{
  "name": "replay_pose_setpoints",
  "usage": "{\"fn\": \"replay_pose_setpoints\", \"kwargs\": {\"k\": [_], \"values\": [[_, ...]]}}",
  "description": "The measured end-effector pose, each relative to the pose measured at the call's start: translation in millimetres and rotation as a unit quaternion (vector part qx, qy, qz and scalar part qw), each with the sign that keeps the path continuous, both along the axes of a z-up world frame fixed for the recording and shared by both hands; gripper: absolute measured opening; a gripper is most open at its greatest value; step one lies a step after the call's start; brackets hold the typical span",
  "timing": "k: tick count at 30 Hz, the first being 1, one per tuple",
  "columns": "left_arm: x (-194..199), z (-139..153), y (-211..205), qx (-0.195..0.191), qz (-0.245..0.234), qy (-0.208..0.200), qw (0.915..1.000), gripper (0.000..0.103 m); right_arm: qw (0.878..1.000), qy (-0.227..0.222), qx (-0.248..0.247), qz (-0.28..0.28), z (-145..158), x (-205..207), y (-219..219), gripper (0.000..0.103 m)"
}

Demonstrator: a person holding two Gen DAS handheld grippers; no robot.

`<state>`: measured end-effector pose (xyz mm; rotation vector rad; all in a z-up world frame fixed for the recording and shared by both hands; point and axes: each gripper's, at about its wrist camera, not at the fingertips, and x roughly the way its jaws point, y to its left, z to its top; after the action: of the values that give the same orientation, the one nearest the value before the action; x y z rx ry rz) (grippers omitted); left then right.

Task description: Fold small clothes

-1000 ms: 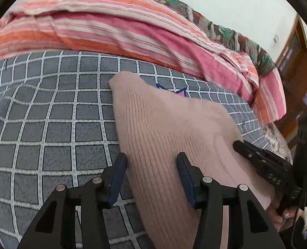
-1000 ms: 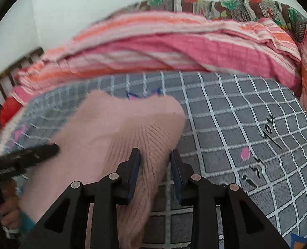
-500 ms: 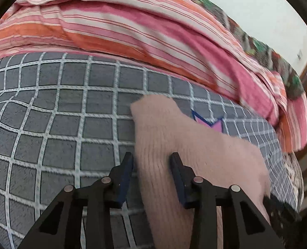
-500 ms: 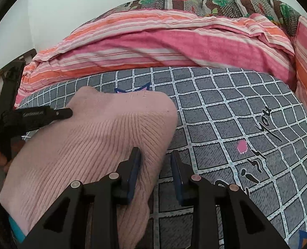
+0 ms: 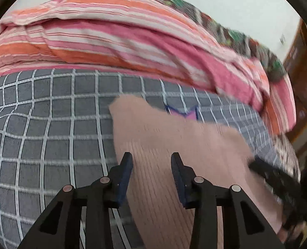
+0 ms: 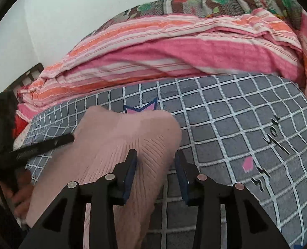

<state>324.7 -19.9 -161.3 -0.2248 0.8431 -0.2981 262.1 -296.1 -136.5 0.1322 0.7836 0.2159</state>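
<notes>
Both tools, left (image 5: 151,161) and right (image 6: 155,159), stand partly open around pink knit (image 6: 120,145).

Setting: a home bedroom. You are working on a bed covered by a grey sheet (image 6: 236,112) with a white grid, a cat-ear motif and handwritten lettering printed on it. Behind it you have a heaped pink, orange and white striped quilt (image 6: 174,47), with a brown floral blanket (image 6: 226,4) on top. A plain pale wall (image 6: 80,10) backs the bed. A dark slatted bedframe (image 6: 28,74) shows at one end; wooden furniture (image 5: 303,62) stands at the other.
</notes>
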Motion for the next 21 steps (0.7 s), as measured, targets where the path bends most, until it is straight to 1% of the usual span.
{"fn": "replay_pose_setpoints", "kwargs": {"k": [1, 2, 3, 4, 6, 8, 10, 13, 17, 21], "values": [[-5.8, -2.1, -3.5, 0.016, -0.002, -0.001, 0.9999, 0.038, 1.0, 0.008, -0.007, 0.003, -6.0, 3.8, 3.4, 0.038], [-8.8, -3.2, -4.1, 0.025, -0.001, -0.004, 0.9997, 0.042, 1.0, 0.014, -0.016, 0.0, -11.7, 5.8, 5.3, 0.04], [-11.6, -5.0, -5.1, 0.036, 0.003, -0.006, 0.9993, 0.044, 0.999, 0.019, -0.026, -0.009, -18.2, 7.4, 6.3, 0.044], [-13.3, -8.6, -6.8, 0.045, 0.008, -0.006, 0.999, 0.048, 0.999, 0.024, -0.034, -0.017, -21.8, 8.5, 6.5, 0.044], [-13.0, -14.6, -8.2, 0.05, 0.014, -0.007, 0.9986, 0.05, 0.999, 0.031, -0.03, -0.023, -23.9, 10.8, 5.2, 0.044], [-14.3, -17.9, -8.8, 0.058, 0.022, -0.014, 0.998, 0.057, 0.999, 0.029, -0.037, -0.026, -27.6, 11.6, 5.7, 0.044], [-13.9, -21.6, -8.8, 0.059, 0.026, -0.018, 0.9978, 0.058, 0.998, 0.021, -0.044, -0.027, -29.7, 10.3, 7.1, 0.044], [-14.4, -25.6, -6.8, 0.057, 0.034, -0.02, 0.9976, 0.063, 0.998, 0.02, -0.045, -0.027, -31.5, 11.2, 7.1, 0.044], [-14.6, -27.8, -7.8, 0.062, 0.039, -0.026, 0.997, 0.064, 0.998, 0.021, -0.051, -0.023, -33.4, 13.5, 7.7, 0.046], [-13.7, -28.2, -8.4, 0.064, 0.041, -0.03, 0.9967, 0.064, 0.997, 0.008, -0.075, -0.026, -33.4, 11.8, 14.1, 0.046]]}}
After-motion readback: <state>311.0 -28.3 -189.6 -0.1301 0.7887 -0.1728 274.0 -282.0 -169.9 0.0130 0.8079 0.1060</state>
